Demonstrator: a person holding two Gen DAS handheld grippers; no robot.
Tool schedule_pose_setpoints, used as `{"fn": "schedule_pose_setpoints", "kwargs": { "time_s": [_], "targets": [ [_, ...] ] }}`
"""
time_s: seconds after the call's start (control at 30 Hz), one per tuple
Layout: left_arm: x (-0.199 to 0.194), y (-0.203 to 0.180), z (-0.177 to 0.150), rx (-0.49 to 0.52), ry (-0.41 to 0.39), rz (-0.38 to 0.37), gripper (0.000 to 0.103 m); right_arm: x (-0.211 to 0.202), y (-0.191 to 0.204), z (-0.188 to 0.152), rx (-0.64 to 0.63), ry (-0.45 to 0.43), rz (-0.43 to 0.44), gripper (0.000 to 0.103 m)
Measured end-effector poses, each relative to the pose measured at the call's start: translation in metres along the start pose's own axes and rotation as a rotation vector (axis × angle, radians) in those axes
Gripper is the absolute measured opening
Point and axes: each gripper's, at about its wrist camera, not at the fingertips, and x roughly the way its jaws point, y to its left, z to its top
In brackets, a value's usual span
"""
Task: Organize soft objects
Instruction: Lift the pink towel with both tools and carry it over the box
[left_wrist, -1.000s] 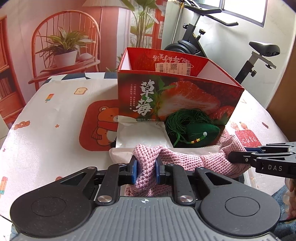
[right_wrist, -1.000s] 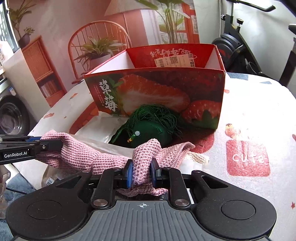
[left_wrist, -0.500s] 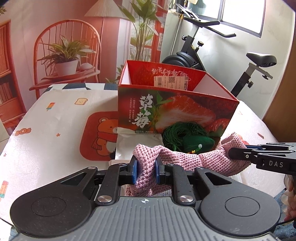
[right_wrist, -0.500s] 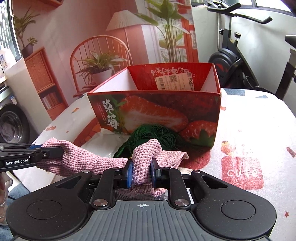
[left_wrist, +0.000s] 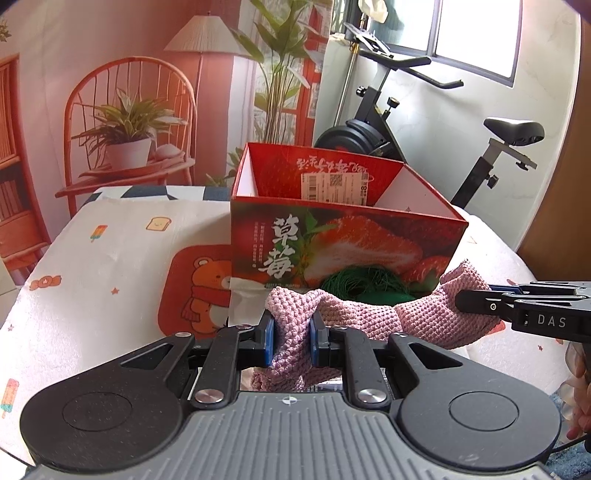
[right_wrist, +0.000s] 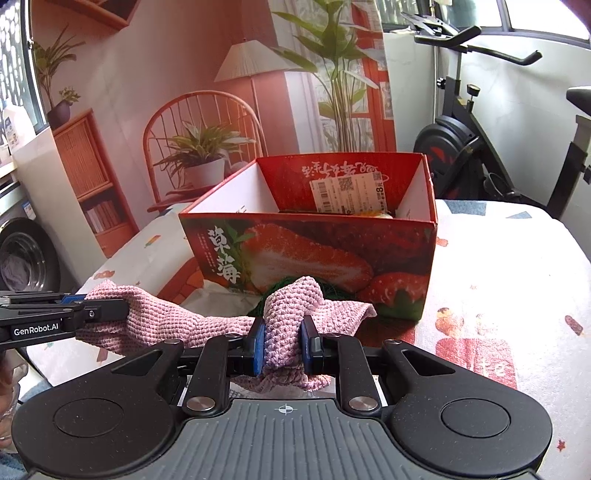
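A pink knitted cloth (left_wrist: 373, 321) hangs stretched between my two grippers, held above the table in front of an open red strawberry-print box (left_wrist: 343, 236). My left gripper (left_wrist: 290, 341) is shut on the cloth's left end. My right gripper (right_wrist: 282, 345) is shut on its right end (right_wrist: 291, 314); it also shows at the right of the left wrist view (left_wrist: 476, 301). A dark green stringy soft item (left_wrist: 362, 284) lies on the table against the box front, mostly hidden behind the cloth. The box (right_wrist: 310, 243) holds something pale at its back right.
The table (left_wrist: 110, 266) has a white cartoon-print cover with a red bear mat (left_wrist: 195, 291). White paper (left_wrist: 247, 299) lies by the box. An exercise bike (left_wrist: 406, 122) stands behind, a red chair with a potted plant (left_wrist: 125, 136) at back left.
Both grippers have lifted the pink cloth higher off the table, so it now hangs level with the box's lower front and covers more of the green item.
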Motion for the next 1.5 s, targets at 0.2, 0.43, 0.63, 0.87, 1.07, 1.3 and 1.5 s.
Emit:
{"fn": "schedule_pose_setpoints", "kwargs": {
  "time_s": [0.2,0.43,0.63,0.87,1.07,1.3,1.5],
  "targets": [
    [-0.001,-0.001,0.004,0.000,-0.011,-0.008,0.019,-0.004,-0.001,0.004,0.005,-0.016,-0.001,0.018],
    [-0.004,-0.001,0.014,0.006,-0.040,-0.021,0.019,-0.007,-0.004,0.011,0.016,-0.036,-0.003,0.018],
    [-0.005,-0.002,0.026,0.013,-0.076,-0.027,0.019,-0.008,-0.005,0.024,0.014,-0.054,-0.006,0.018],
    [-0.008,-0.005,0.043,0.021,-0.124,-0.022,0.019,-0.014,-0.007,0.050,0.007,-0.102,-0.001,0.018],
    [-0.007,-0.008,0.058,0.027,-0.154,-0.019,0.019,-0.014,-0.008,0.070,-0.010,-0.122,-0.005,0.018],
    [-0.001,-0.008,0.074,0.026,-0.170,-0.026,0.019,-0.008,-0.016,0.090,-0.008,-0.126,-0.009,0.018],
    [0.003,-0.009,0.087,0.033,-0.184,-0.027,0.019,-0.001,-0.020,0.105,-0.013,-0.134,-0.011,0.018]
  ]
}}
